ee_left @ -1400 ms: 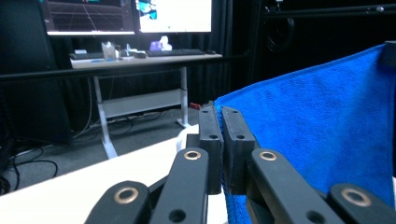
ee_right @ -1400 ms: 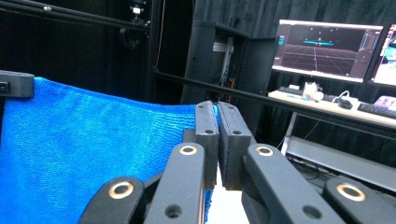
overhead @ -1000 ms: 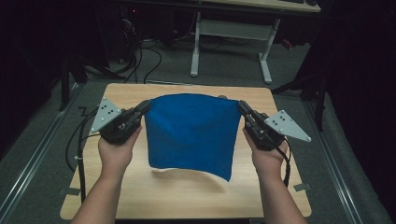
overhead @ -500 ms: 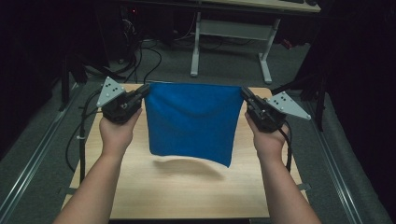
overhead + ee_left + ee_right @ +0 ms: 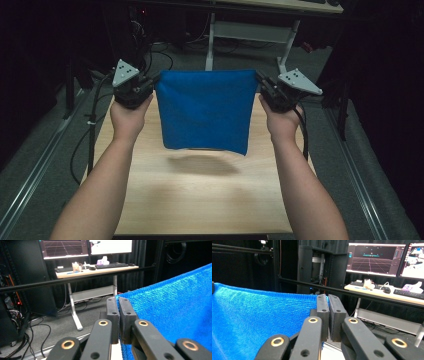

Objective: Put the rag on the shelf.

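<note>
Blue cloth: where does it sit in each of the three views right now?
High view: blue cloth hangs centre, stretched between both tongs above the table.
Left gripper view: fills the right side, corner pinched.
Right gripper view: fills the left side, corner pinched.
Shared landmark: the cloth's taut top edge.

Blue cloth (image 5: 205, 112) (hanging, above table)

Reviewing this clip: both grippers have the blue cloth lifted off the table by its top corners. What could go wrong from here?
1. Each gripper, left and right, pinches only a thin corner of the blue cloth; a tug apart could slip one corner free.
2. The cloth hangs clear above the wooden table; if one corner drops, it would likely swing and bunch.
3. The bottom edge hangs uneven, so laying it down could crease it.
</note>
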